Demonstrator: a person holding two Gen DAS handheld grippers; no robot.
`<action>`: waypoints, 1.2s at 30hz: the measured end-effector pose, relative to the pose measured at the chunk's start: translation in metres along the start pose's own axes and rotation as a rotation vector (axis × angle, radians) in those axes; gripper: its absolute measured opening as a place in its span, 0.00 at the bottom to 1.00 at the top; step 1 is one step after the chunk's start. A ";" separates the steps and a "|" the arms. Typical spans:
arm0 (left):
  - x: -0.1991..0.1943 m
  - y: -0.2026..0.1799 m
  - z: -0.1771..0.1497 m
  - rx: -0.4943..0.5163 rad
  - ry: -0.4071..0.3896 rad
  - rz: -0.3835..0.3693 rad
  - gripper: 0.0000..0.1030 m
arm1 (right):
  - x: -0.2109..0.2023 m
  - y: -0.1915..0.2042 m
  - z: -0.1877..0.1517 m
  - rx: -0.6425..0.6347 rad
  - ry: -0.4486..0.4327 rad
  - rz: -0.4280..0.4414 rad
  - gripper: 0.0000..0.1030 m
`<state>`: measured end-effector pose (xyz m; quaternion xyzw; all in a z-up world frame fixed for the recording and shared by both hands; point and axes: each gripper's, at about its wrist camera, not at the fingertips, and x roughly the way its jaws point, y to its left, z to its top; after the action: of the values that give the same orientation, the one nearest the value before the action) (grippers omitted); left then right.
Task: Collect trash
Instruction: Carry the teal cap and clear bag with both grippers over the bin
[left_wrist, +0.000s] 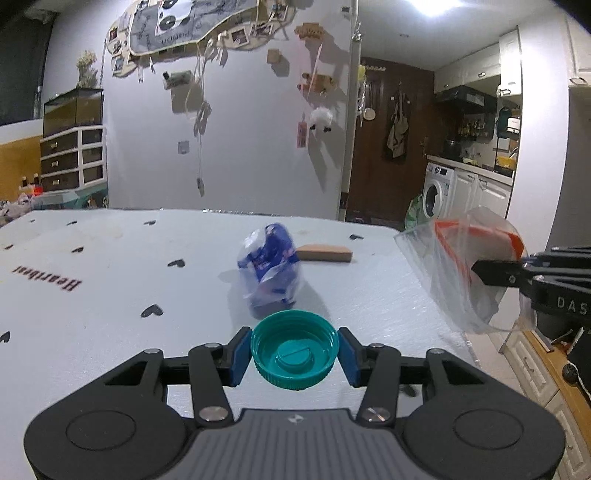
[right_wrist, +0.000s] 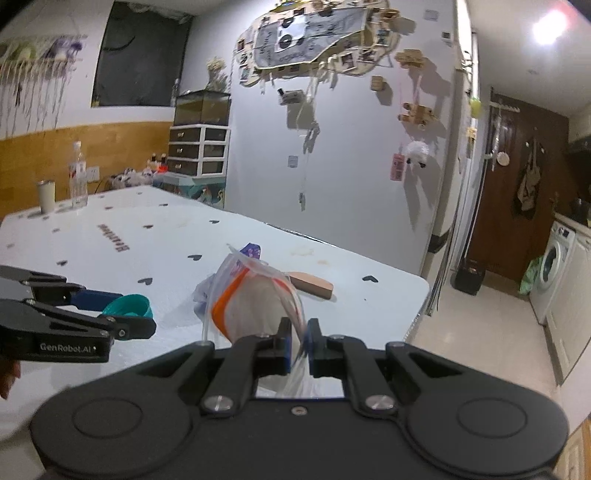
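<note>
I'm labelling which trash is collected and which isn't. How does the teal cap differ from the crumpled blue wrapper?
The teal cap is a rigid ribbed round lid, hollow side showing; the crumpled blue wrapper is soft, shapeless blue-and-clear film. The cap is clamped between the left gripper's blue pads; the wrapper lies loose on the table, held by nothing. The cap is one plain colour; the wrapper is printed. Both are still outside the zip bag.

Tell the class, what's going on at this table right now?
A person is collecting trash with two handheld tools. The left tool grips a teal bottle cap, lifted off the table. The right tool pinches a clear zip bag with an orange seal. A crumpled blue wrapper and a brown block lie on the table.
</note>
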<state>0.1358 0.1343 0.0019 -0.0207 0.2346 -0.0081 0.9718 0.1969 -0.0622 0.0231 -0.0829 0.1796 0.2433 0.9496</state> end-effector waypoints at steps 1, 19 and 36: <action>-0.003 -0.005 0.001 0.003 -0.007 -0.003 0.49 | -0.004 -0.001 0.000 0.007 -0.002 -0.002 0.08; -0.036 -0.096 0.009 0.048 -0.093 -0.063 0.49 | -0.084 -0.066 -0.027 0.137 -0.058 -0.075 0.08; -0.014 -0.209 -0.018 0.133 -0.029 -0.200 0.49 | -0.135 -0.146 -0.100 0.227 0.013 -0.221 0.08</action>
<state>0.1135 -0.0744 0.0012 0.0203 0.2165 -0.1202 0.9686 0.1285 -0.2722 -0.0078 0.0042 0.2020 0.1149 0.9726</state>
